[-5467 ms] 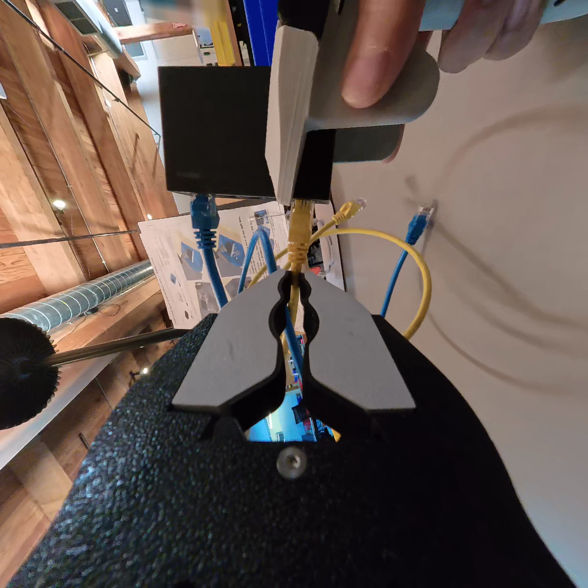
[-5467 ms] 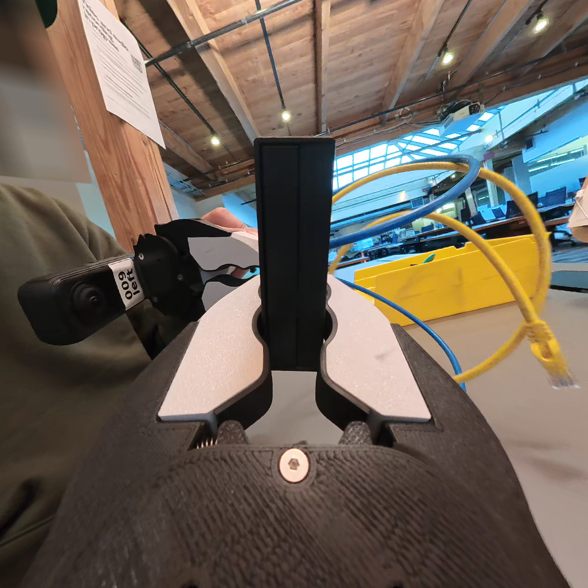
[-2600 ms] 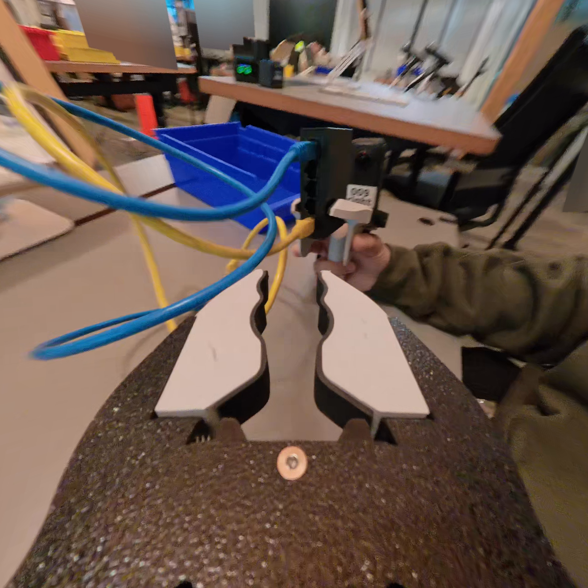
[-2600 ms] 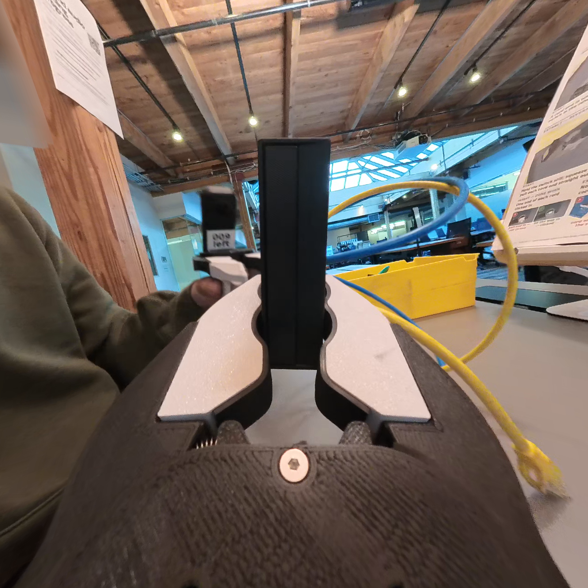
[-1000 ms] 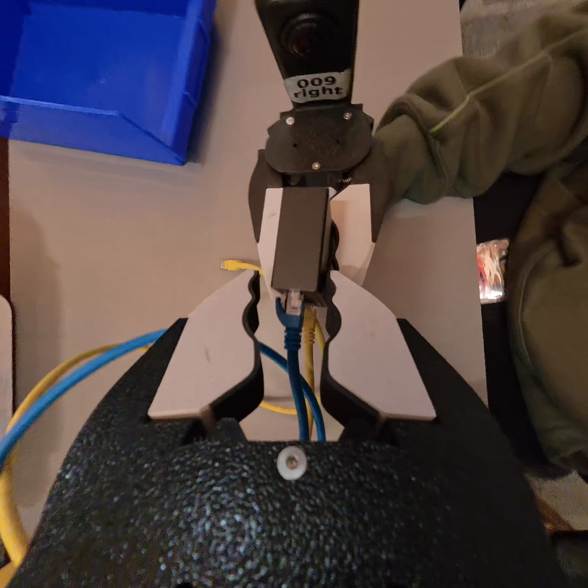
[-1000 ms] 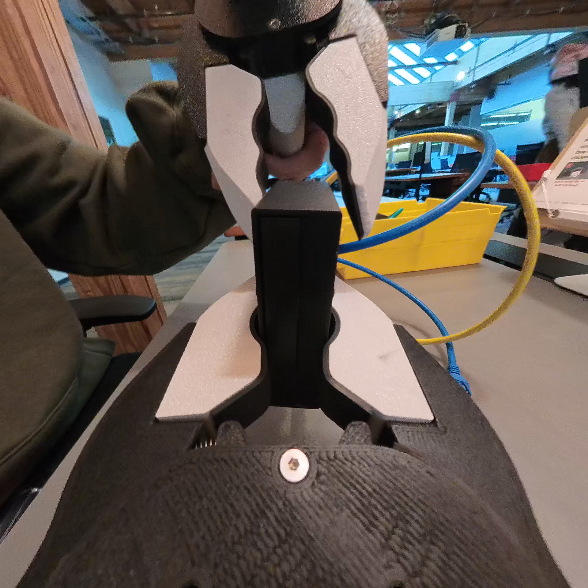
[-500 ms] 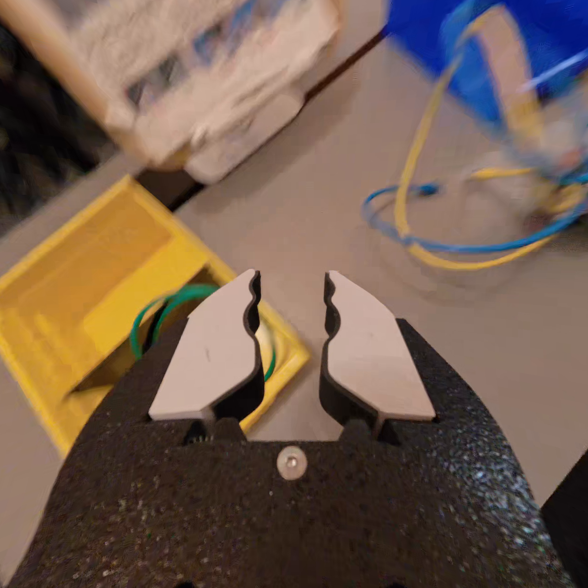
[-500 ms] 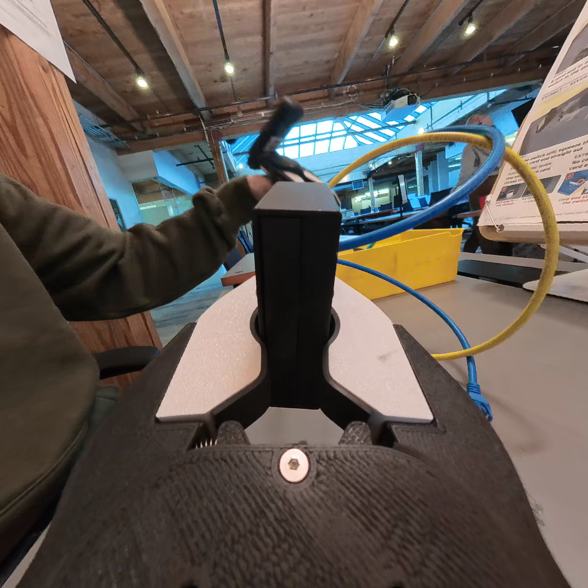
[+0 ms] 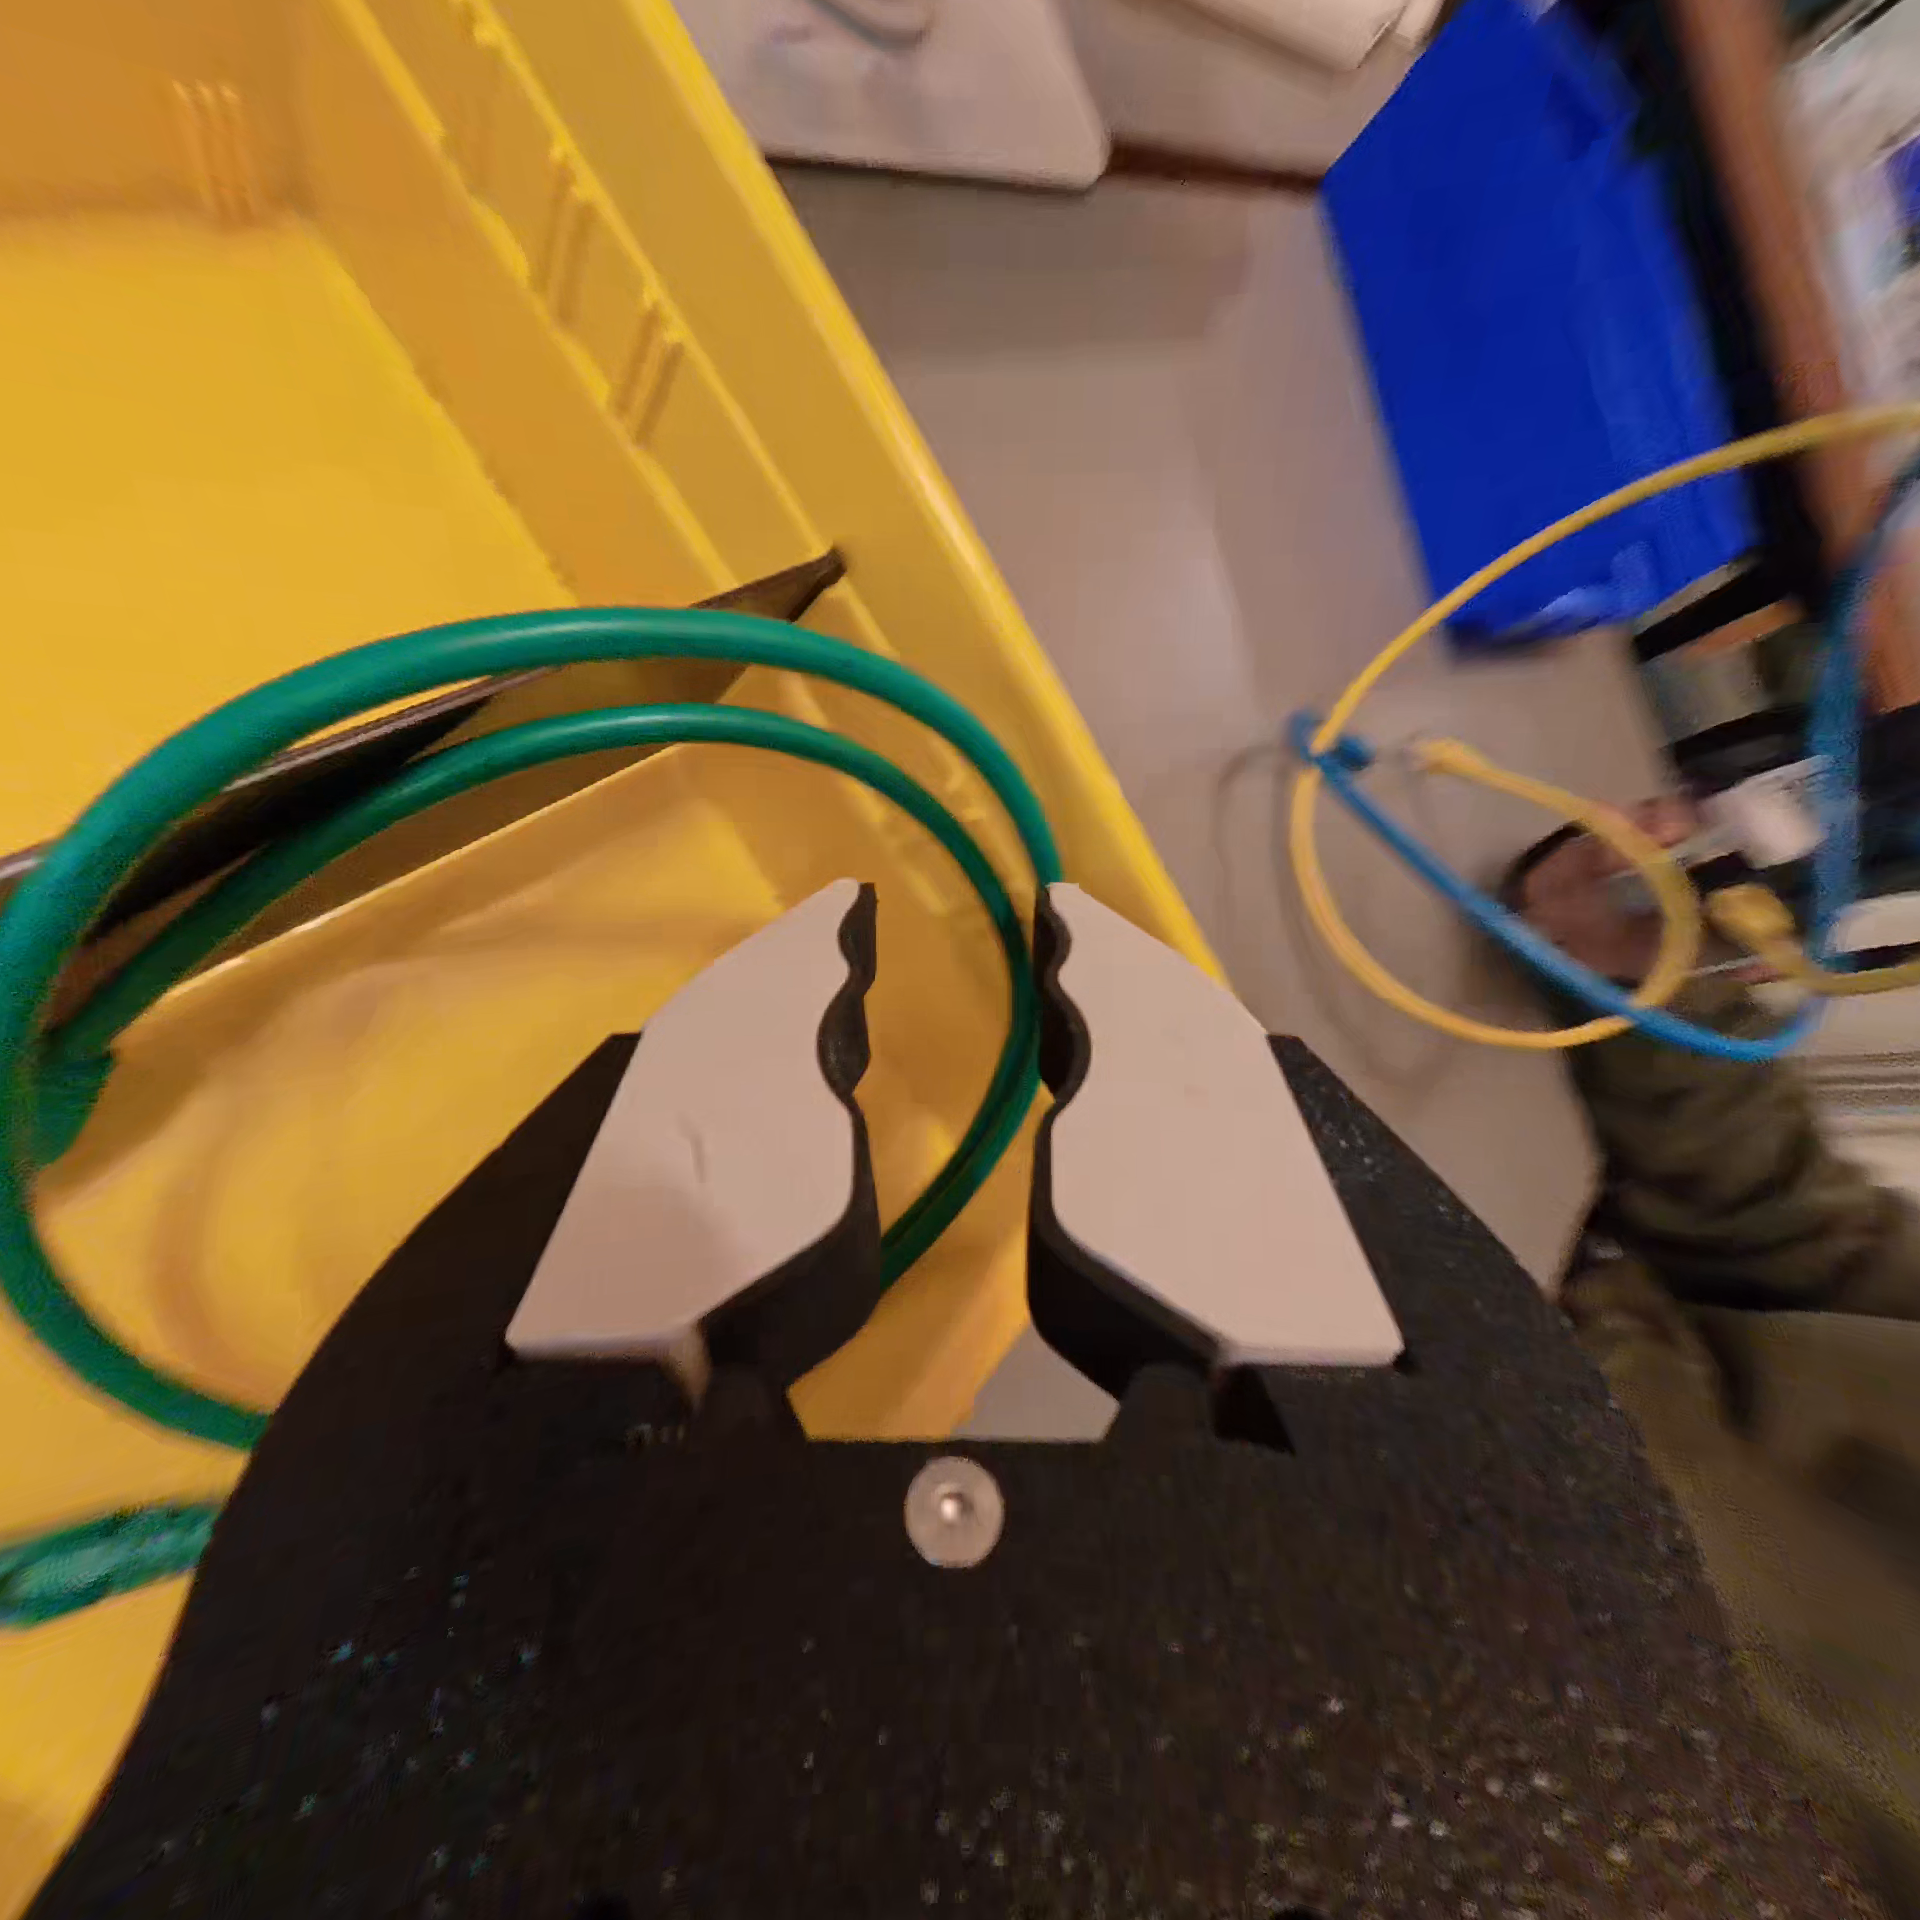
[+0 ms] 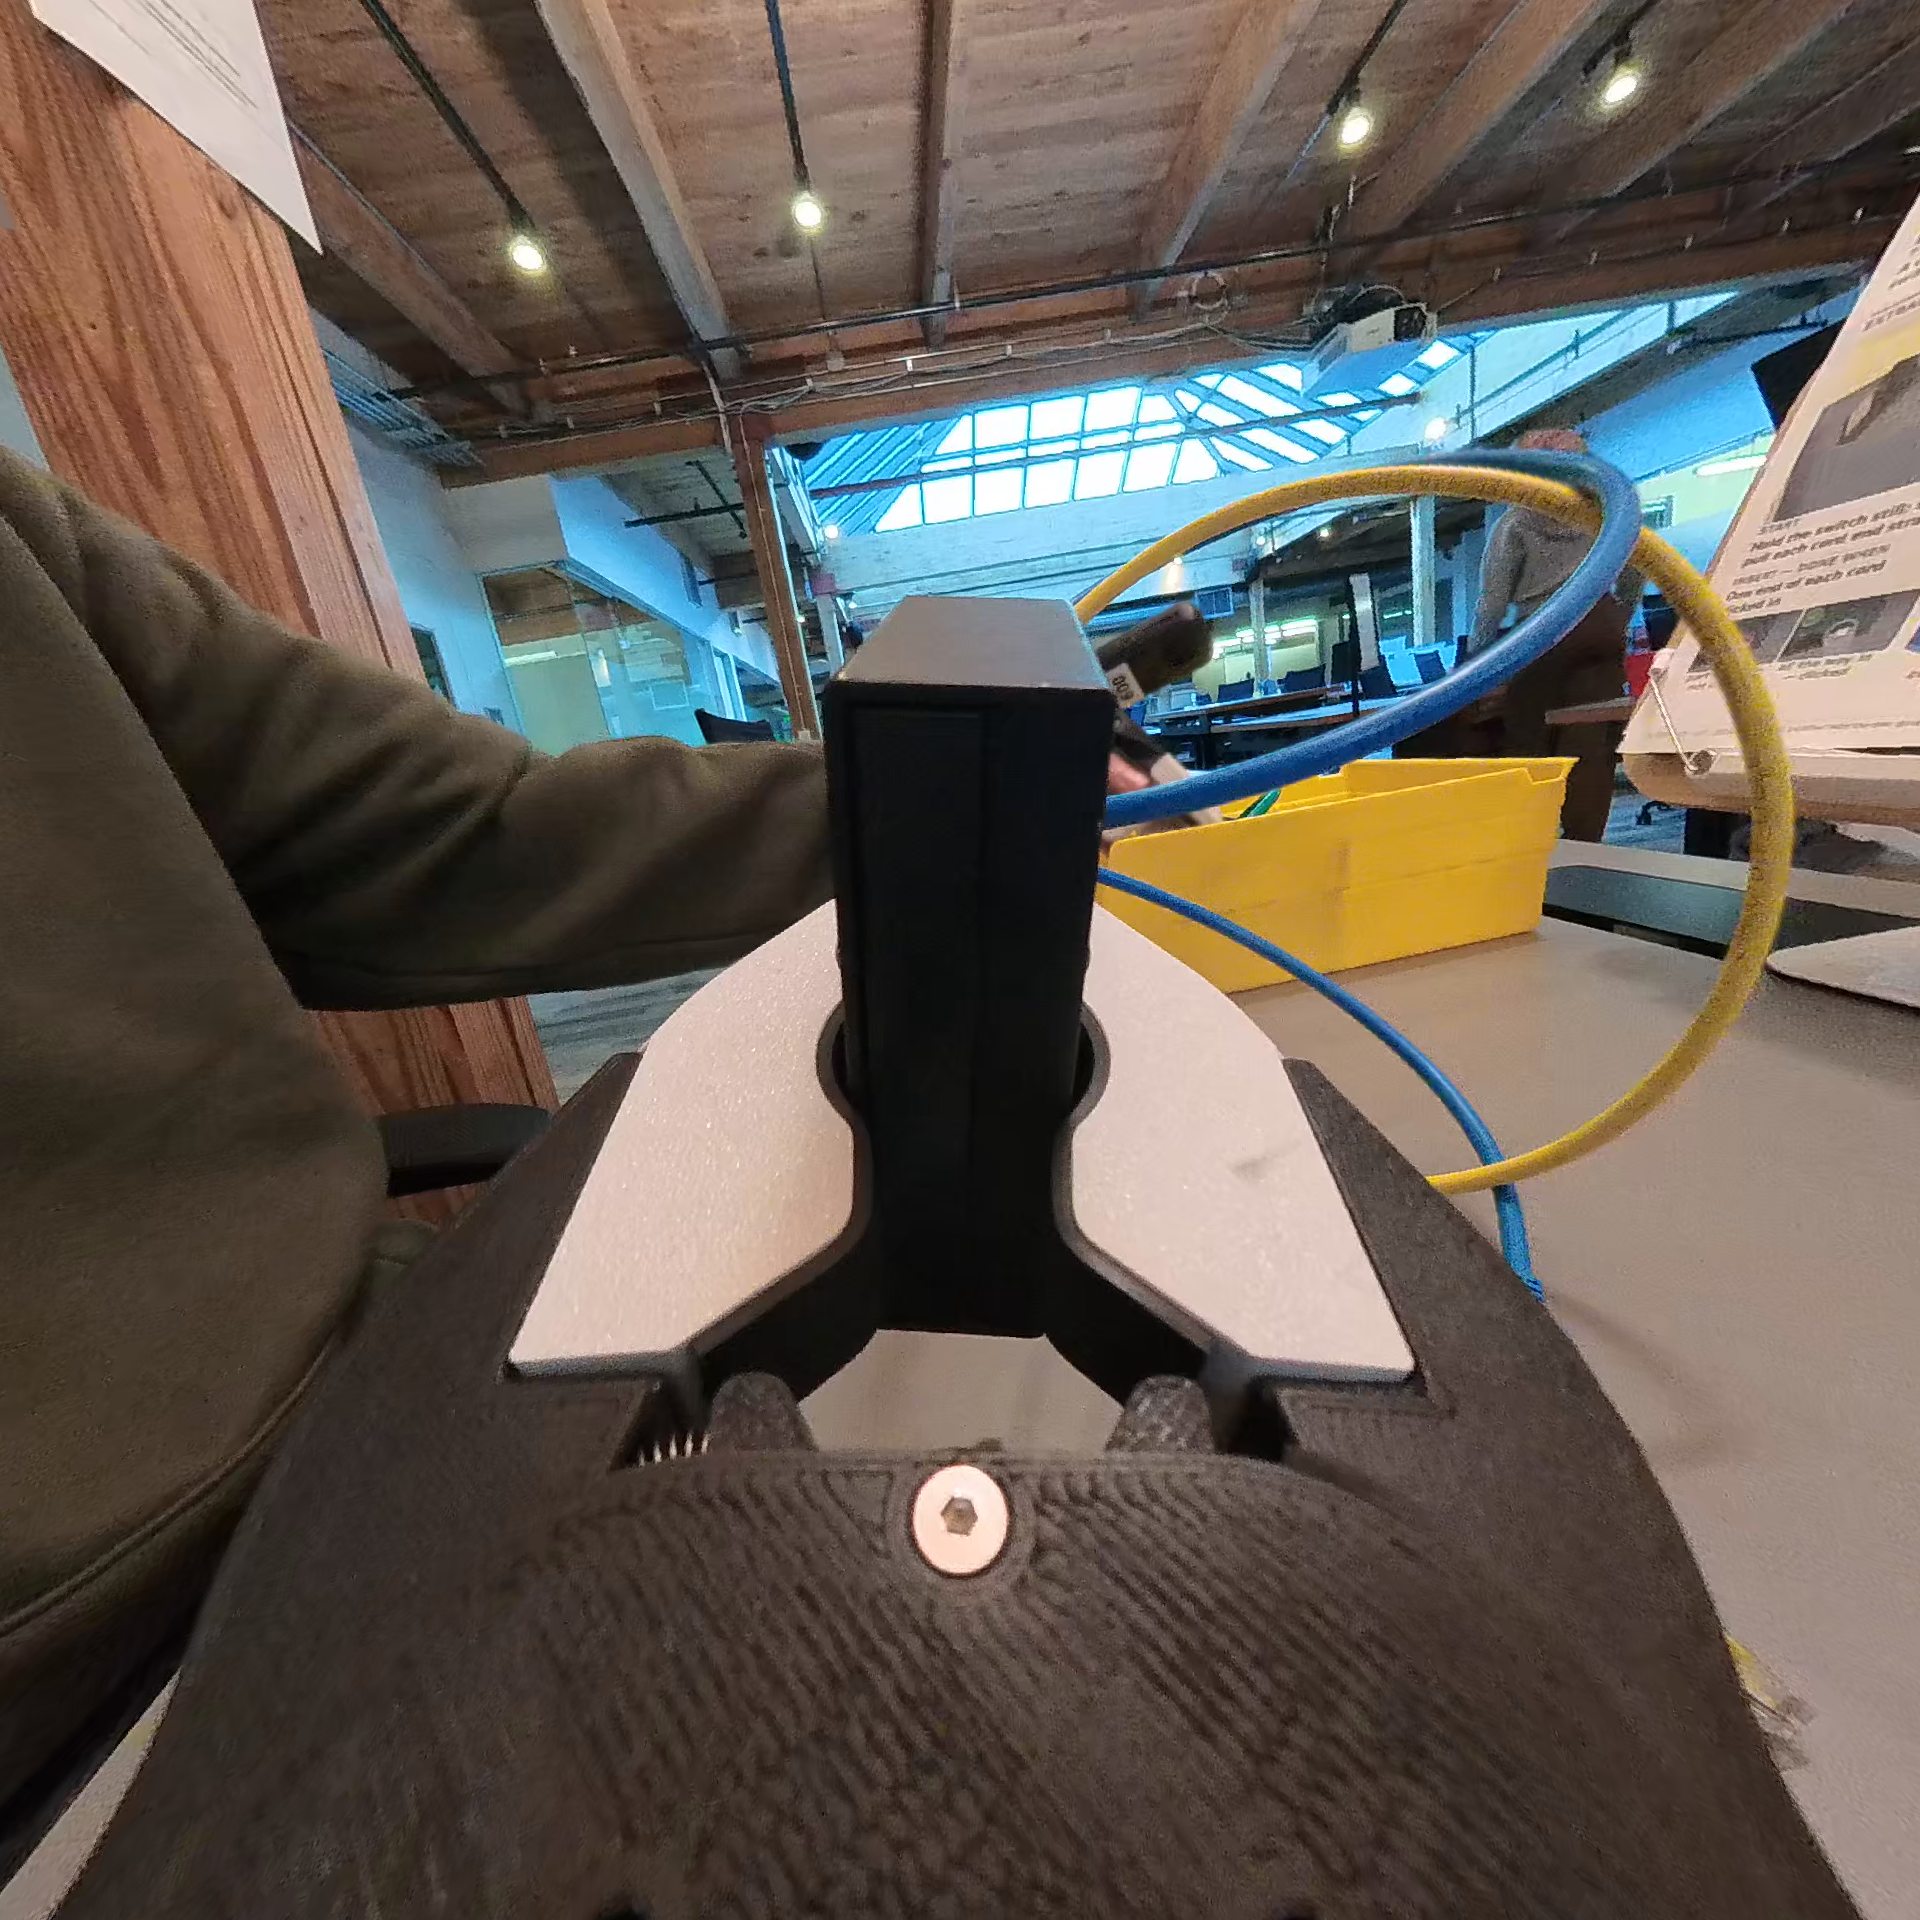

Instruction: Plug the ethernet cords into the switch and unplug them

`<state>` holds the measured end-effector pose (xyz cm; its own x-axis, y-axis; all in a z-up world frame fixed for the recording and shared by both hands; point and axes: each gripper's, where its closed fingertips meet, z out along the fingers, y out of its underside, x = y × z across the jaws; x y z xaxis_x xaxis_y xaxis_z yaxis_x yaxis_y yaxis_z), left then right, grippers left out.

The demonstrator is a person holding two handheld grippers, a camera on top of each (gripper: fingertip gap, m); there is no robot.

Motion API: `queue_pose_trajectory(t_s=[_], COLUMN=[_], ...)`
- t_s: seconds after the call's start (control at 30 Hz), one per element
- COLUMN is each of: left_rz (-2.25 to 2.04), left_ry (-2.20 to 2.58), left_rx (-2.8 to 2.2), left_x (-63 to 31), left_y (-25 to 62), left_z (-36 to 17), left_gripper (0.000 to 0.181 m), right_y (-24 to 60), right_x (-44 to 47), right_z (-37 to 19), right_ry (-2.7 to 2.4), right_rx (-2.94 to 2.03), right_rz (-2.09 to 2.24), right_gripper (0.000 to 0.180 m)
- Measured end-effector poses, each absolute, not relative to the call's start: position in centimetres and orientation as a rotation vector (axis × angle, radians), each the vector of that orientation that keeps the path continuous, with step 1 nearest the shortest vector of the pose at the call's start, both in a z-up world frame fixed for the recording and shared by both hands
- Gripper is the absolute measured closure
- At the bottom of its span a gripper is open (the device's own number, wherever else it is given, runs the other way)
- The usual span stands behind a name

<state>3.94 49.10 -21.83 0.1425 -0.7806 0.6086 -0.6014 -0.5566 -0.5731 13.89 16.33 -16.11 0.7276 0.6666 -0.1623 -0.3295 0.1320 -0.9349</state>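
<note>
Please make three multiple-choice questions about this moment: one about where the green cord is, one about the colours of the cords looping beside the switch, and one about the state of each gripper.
1. Where does the green cord lie?
A. In the yellow bin
B. In the blue bin
C. Plugged into the switch

2. Which colours have the cords looping beside the switch?
A. Green and red
B. Blue and yellow
C. Only white

3. How are the grippers?
A. Both open
B. Left shut on a cord, right open
C. Left open, right shut on the switch

Answers:
1 A, the green loops rest inside the yellow walls.
2 B, a blue cord and a yellow cord arc there.
3 C, the left gripper shows a gap; the right gripper clamps the black box.
</note>
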Motion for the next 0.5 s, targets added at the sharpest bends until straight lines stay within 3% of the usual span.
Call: queue_pose_trajectory(t_s=[0.03,0.13,0.3,0.4,0.5], left_rz=[-1.494,-1.631,-1.502,-1.635,-1.572], left_ry=[1.300,1.110,1.137,1.070,1.069], left_rx=[-2.201,-2.206,-2.325,-2.281,-2.261], left_x=[4.1,4.6,5.8,6.6,6.0], left_y=[49.0,49.6,48.9,48.7,48.8], left_z=[-21.0,-20.0,-22.1,-21.0,-20.6], left_gripper=[0.152,0.149,0.124,0.151,0.162], right_y=[16.3,16.3,16.3,16.2,16.2], right_x=[13.9,13.8,13.8,13.8,14.0], right_z=[-16.1,-16.1,-16.1,-16.1,-16.0], right_ry=[-0.329,-0.332,-0.339,-0.337,-0.324], right_rx=[-1.242,-1.244,-1.240,-1.237,-1.225], right_rz=[0.743,0.749,0.761,0.752,0.753], right_gripper=[0.147,0.147,0.146,0.147,0.147])
